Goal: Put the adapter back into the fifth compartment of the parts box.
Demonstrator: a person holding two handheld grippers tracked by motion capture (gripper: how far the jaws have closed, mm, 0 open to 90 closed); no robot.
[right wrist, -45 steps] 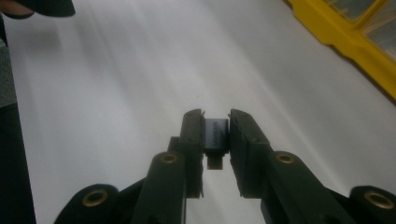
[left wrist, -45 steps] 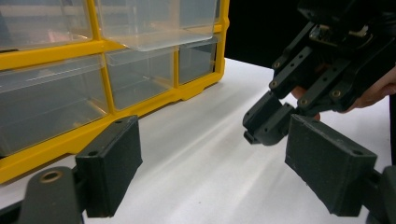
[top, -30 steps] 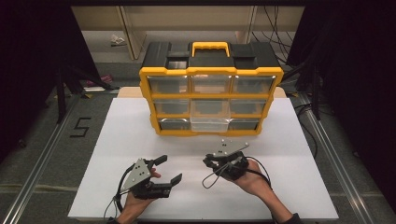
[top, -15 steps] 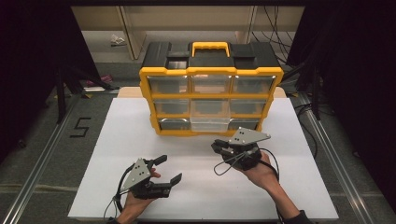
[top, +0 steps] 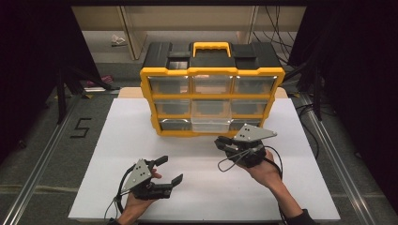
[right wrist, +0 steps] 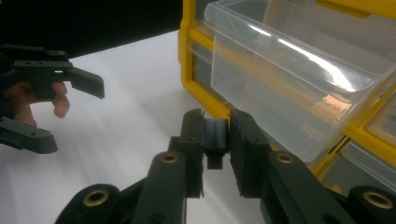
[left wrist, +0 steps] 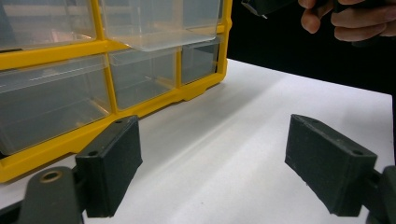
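Your left gripper (top: 168,170) sits at the near left of the white table (top: 108,140), held low in your left hand (top: 136,206), its jaws spread wide with nothing between them (bare tabletop shows in the gap in the left gripper view). Farther off, at the table's middle, stands the yellow drawer organizer (top: 212,96) with clear drawers and a black top; its bottom middle drawer (top: 211,124) is pulled partway out toward you. Just to the near right of that open drawer, your right gripper (top: 219,141) hovers in your right hand (top: 265,171), pointing left. In the right gripper view its jaws are clamped on a small black ribbed part (right wrist: 215,142), and the open drawer's clear front sits just above and beyond it.
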